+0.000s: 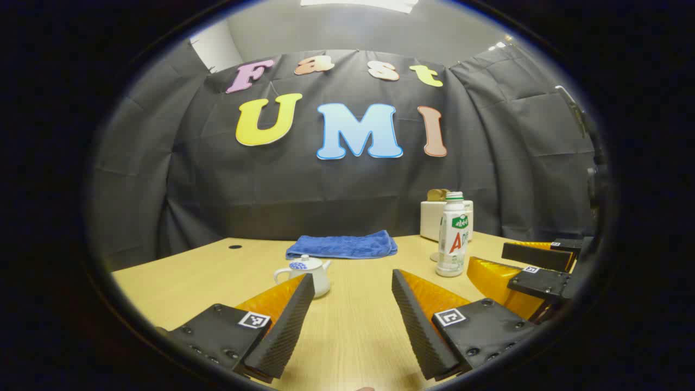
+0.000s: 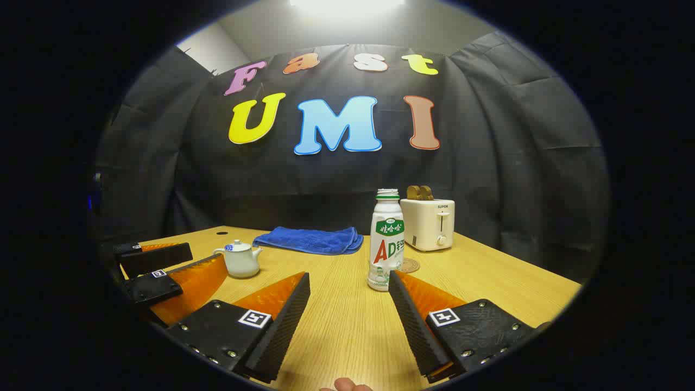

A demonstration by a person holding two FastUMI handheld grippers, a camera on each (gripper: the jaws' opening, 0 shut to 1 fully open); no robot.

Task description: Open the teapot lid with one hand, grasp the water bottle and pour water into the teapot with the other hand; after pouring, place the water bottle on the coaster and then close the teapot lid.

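The teapot (image 1: 305, 274), lid on, sat on the surface (image 1: 353, 326) ahead of the released left claw (image 1: 350, 320). The water bottle (image 2: 386, 239) stood beside its coaster (image 2: 408, 265), facing the right claw (image 2: 347, 320), likewise spread, probably readying both approaches.

- Light comes from overhead: bright ceiling panel (image 2: 347, 4) at top of right gripper view, blown out to plain white; same panel in left gripper view is dimmer, w/ less glare.
- Table (image 2: 347, 326) evenly lit and warm; soft sheen on the wood, no hard hotspots.
- Shadows soft and short: faint one under water bottle (image 2: 386, 239), another under teapot (image 2: 239, 259).
- Booth cloth dark; folds lit from above, lower part falls to near black.
- Strong fisheye bend: table edges and cloth curve toward the rim, w/ dimming there.
- Focus sharp mid-frame, no motion blur; slight softness near edges.
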